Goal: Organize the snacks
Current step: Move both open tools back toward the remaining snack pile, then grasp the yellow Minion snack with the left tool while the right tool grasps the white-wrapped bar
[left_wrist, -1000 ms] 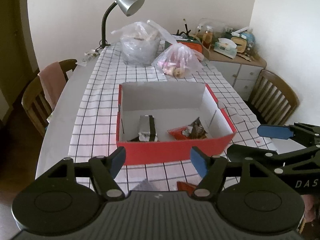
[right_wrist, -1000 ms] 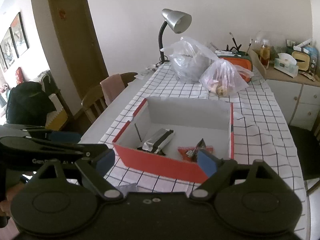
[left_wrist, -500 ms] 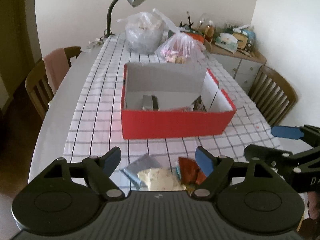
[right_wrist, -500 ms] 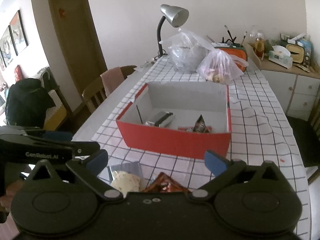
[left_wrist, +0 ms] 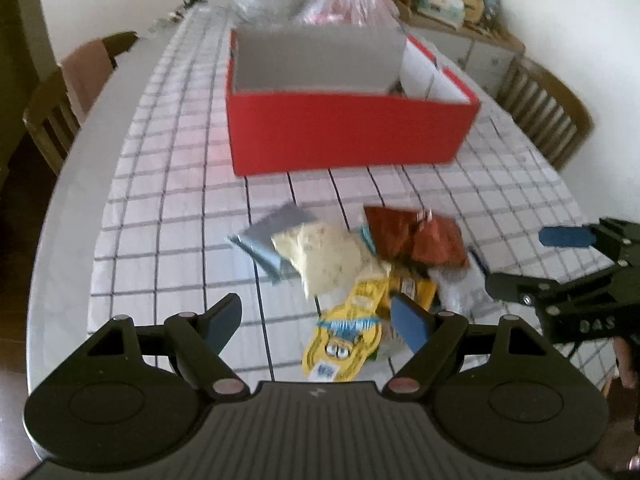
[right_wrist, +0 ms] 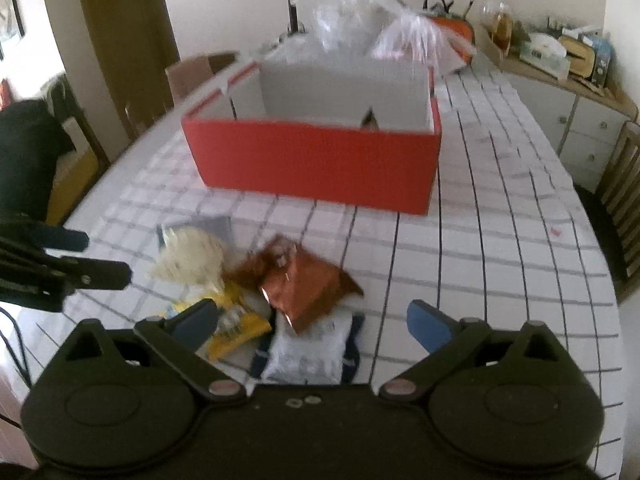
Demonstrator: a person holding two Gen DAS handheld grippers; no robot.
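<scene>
A red cardboard box (left_wrist: 348, 132) stands on the checked tablecloth, with a dark packet tip showing over its rim (right_wrist: 370, 118). In front of it lies a loose pile of snacks: a cream packet (left_wrist: 332, 256), a brown foil packet (left_wrist: 416, 236), a yellow packet (left_wrist: 348, 336), a silver-blue packet (left_wrist: 272, 236) and a white packet (right_wrist: 308, 348). My left gripper (left_wrist: 316, 312) hovers open over the yellow packet. My right gripper (right_wrist: 312, 314) hangs above the brown and white packets with its jaws wide and closing. Neither pair of pads presses on anything.
Two clear plastic bags (left_wrist: 312, 4) and a desk lamp's stem (right_wrist: 294, 4) stand behind the box. Wooden chairs stand at the left (left_wrist: 60, 108) and right (left_wrist: 548, 112). A cluttered sideboard (right_wrist: 560, 68) fills the far right. The table edge (left_wrist: 52, 220) curves close on the left.
Both grippers have sunk toward the table and tipped down. The snack pile has come into view under them, and the box now sits higher in both views. Both jaws stand wider.
</scene>
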